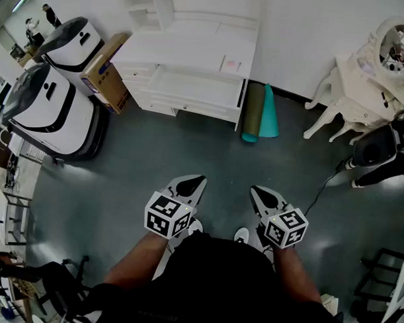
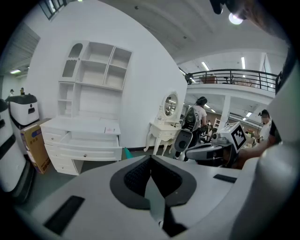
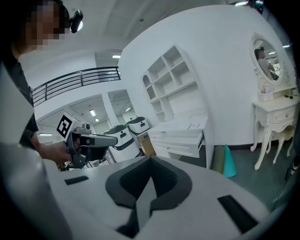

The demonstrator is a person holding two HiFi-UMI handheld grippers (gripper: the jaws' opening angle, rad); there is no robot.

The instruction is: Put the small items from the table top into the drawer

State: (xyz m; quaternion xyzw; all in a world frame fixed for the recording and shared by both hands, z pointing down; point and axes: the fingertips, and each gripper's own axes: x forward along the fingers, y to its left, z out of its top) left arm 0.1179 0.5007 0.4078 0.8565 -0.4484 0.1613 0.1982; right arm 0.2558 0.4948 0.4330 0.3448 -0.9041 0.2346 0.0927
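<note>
A white desk with shelves stands against the far wall, and its wide drawer is pulled open. On the desk top lies a small pinkish item, which the left gripper view shows as a flat card. Both grippers are held low in front of the person, far from the desk over the grey floor. The left gripper and the right gripper are both shut with nothing between their jaws. The open drawer also shows in the right gripper view.
Two white robots and a cardboard box stand left of the desk. Rolled green and teal mats lean at its right end. A white vanity table with a mirror and a black machine stand at the right.
</note>
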